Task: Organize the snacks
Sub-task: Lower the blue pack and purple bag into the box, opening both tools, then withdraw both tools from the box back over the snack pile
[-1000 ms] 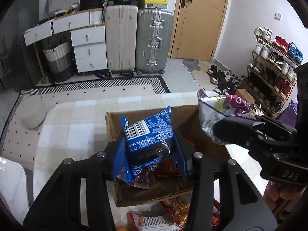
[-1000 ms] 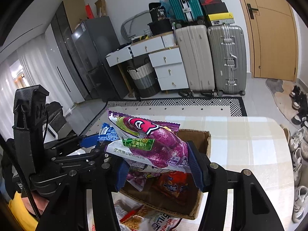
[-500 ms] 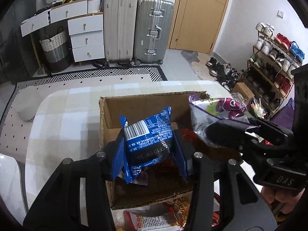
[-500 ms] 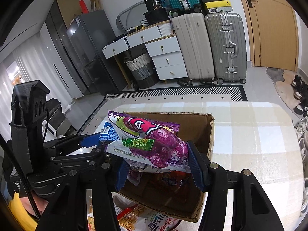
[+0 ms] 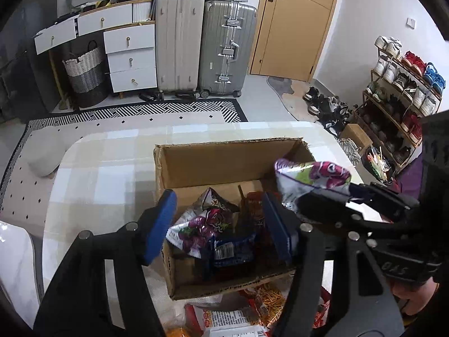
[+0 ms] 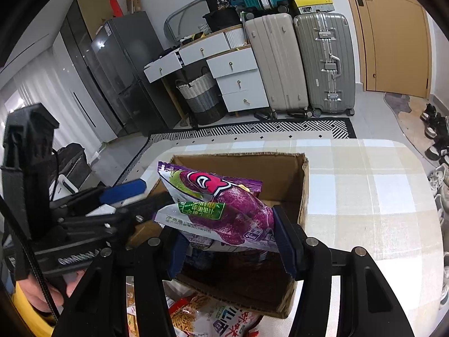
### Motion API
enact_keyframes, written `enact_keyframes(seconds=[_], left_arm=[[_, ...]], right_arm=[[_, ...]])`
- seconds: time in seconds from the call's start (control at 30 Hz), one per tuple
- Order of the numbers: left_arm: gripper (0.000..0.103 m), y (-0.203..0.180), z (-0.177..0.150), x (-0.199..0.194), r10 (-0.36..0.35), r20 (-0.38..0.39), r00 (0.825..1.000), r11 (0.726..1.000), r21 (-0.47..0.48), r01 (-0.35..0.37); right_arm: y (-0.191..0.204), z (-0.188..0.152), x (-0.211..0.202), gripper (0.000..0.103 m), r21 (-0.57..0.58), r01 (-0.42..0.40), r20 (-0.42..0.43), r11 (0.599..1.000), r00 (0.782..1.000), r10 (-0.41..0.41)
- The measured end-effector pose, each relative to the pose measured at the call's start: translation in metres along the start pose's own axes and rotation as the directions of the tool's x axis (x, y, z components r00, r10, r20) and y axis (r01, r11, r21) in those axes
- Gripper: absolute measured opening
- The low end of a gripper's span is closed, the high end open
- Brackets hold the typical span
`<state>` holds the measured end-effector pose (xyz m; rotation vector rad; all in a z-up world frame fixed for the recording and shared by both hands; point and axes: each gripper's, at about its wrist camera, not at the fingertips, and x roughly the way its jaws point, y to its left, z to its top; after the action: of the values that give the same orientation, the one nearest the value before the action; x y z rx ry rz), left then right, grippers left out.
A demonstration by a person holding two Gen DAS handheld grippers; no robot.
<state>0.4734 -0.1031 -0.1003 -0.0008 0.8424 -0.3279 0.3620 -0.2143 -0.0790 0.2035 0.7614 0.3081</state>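
My left gripper (image 5: pixel 219 224) hangs over the open cardboard box (image 5: pixel 224 147). Its jaws are opening and its pads touch nothing. Below them a blue snack packet (image 5: pixel 234 251) lies in the box beside a purple-and-white packet (image 5: pixel 200 226) and red packets. My right gripper (image 6: pixel 230 244) is shut on a purple sweet-potato snack bag (image 6: pixel 224 205) and holds it over the box's (image 6: pixel 303 185) near right part. In the left wrist view that bag (image 5: pixel 311 175) hangs at the box's right wall.
The box stands on a table with a checked cloth (image 5: pixel 98 174). Several loose snack packets (image 5: pixel 252 309) lie on the cloth in front of the box. Past the table's far edge are a rug, suitcases and drawers; a shoe rack stands at the right.
My left gripper's jaws have spread and the blue packet has dropped from them into the box. Both grippers have sunk closer to the box; the right one still holds its purple bag.
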Motion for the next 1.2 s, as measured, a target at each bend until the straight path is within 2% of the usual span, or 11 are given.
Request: enact_keyframes(seconds=[0.1, 0.37, 0.47, 0.67, 0.73, 0.9, 0.97, 1.2], left_arm=[[0.068, -0.001, -0.006, -0.02, 0.001, 0.013, 1.0, 1.0, 0.001, -0.001], [0.07, 0.004, -0.014, -0.054, 0.015, 0.024, 1.0, 1.0, -0.008, -0.015], [0.071, 0.005, -0.017, -0.067, 0.022, 0.023, 0.999, 1.0, -0.01, -0.022], [0.072, 0.006, -0.027, -0.099, 0.034, 0.038, 0.999, 0.999, -0.014, -0.034], [0.072, 0.005, -0.031, -0.113, 0.04, 0.047, 0.998, 0.999, -0.014, -0.039], [0.074, -0.003, -0.044, -0.156, 0.041, 0.08, 0.996, 0.999, -0.008, -0.041], [0.078, -0.008, -0.051, -0.176, 0.046, 0.1, 0.994, 0.999, -0.002, -0.046], [0.079, -0.029, -0.079, -0.245, 0.048, 0.166, 0.985, 0.999, 0.018, -0.051]], right_arm=[[0.0, -0.002, 0.001, 0.056, -0.002, 0.01, -0.011, 1.0, 1.0, -0.01], [0.01, -0.004, 0.002, 0.056, -0.038, 0.039, -0.022, 0.999, 0.999, -0.04], [0.013, -0.004, 0.003, 0.057, -0.067, 0.076, -0.02, 0.995, 0.997, -0.078], [0.019, -0.004, -0.001, 0.061, -0.076, 0.1, -0.037, 0.992, 0.994, -0.103], [0.023, -0.004, -0.008, 0.063, -0.089, 0.122, -0.021, 0.989, 0.992, -0.124], [0.037, -0.006, -0.035, 0.063, -0.107, 0.108, 0.024, 0.988, 0.994, -0.106], [0.044, -0.007, -0.051, 0.063, -0.109, 0.09, 0.045, 0.99, 0.995, -0.085], [0.069, -0.016, -0.119, 0.064, -0.115, 0.053, 0.149, 0.992, 0.988, -0.036]])
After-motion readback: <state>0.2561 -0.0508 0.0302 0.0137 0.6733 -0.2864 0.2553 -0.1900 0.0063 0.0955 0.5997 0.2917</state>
